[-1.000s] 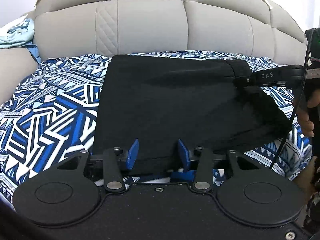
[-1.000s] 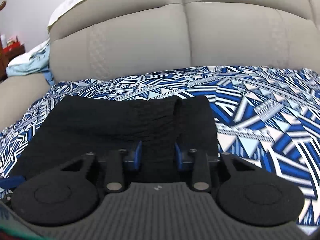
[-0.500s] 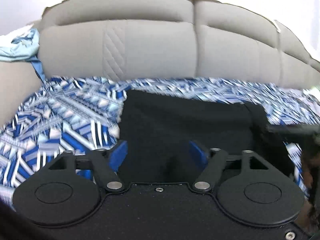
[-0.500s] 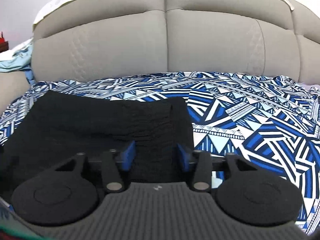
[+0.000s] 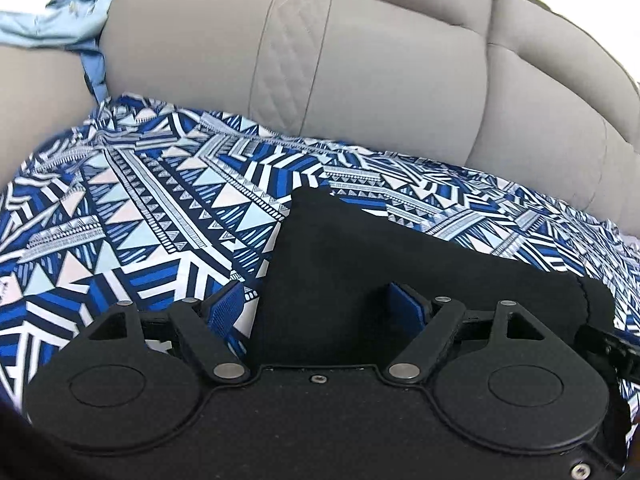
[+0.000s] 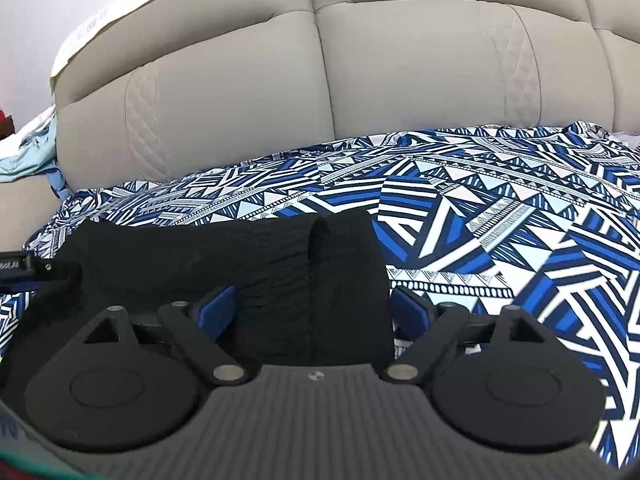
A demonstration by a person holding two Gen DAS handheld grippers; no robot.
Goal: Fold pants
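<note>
On a sofa (image 6: 360,80) draped with a blue patterned sheet (image 5: 140,208), the folded black pants (image 6: 248,264) lie flat, while the left gripper (image 5: 316,304) and right gripper (image 6: 316,304) both hover low over its near edge, fingers (image 5: 228,306) spread wide apart, gripping nothing.

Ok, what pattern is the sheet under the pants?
Blue, white and black geometric triangles and stripes on the sheet; clearest in the right wrist view.

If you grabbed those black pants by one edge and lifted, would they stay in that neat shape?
Probably not. The black pants sag softly over a rounded fold, so they look limp. Thin knit cloth should be light. They may drag on the patterned sheet rather than slide.
</note>
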